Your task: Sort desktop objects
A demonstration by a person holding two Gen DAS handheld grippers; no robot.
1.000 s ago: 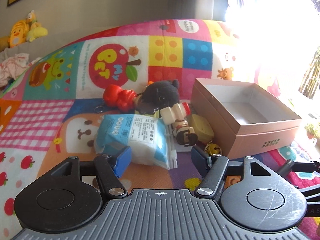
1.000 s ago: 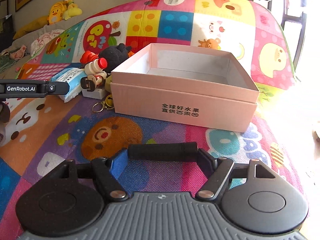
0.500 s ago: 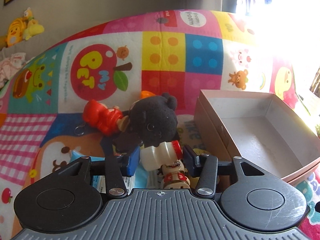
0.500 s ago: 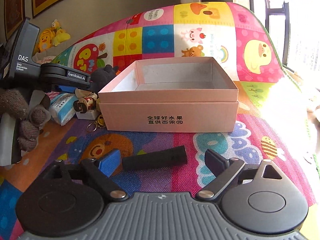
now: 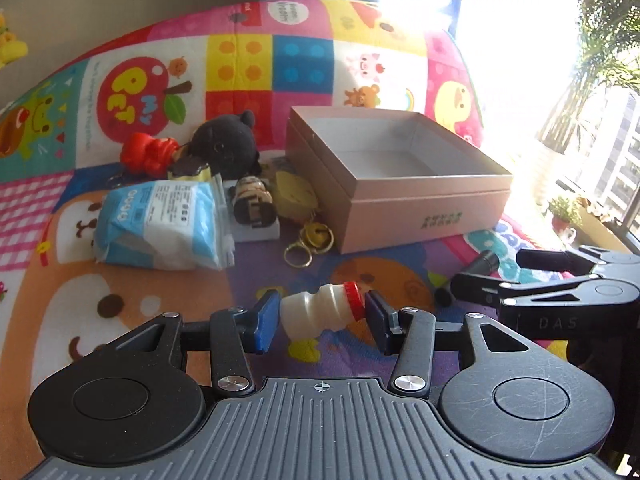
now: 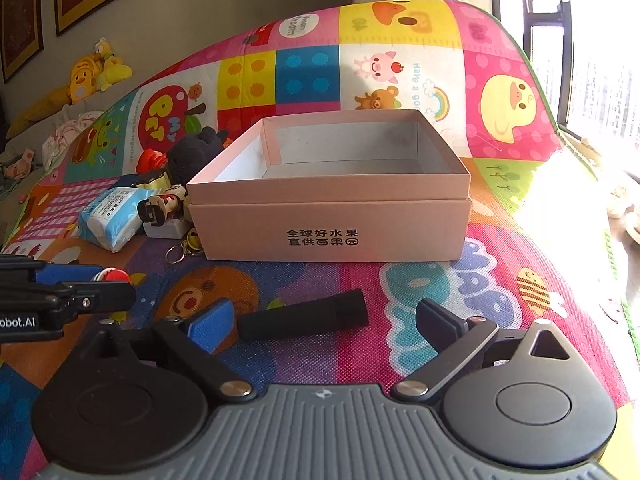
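Mat (image 6: 500,280): box (image 6: 328,224) at the middle. Left of it, touching one another, my pile: stuffed bear (image 5: 226,146), figurine (image 5: 254,204), tissue pack (image 5: 160,224), keyring (image 5: 310,244). Before the box, a tube (image 6: 304,318) between my right gripper's (image 6: 324,320) fingers.

the pink cardboard box (image 6: 328,216) carries two lines of black chinese print on its near wall, "全球好水果" above "直供百果园". on the colourful play mat (image 6: 460,280), the red apple patch at the far left reads "my pet", a white bubble at the far edge reads "vroom vroom", and beside the rainbow stands "have a goo", cut off by the box. the left gripper's body (image 6: 24,322) shows "obot.ai", its start out of view. the right gripper's body (image 5: 560,322) shows "das". the print on the blue-and-white tissue pack (image 5: 160,224) is too small to read.
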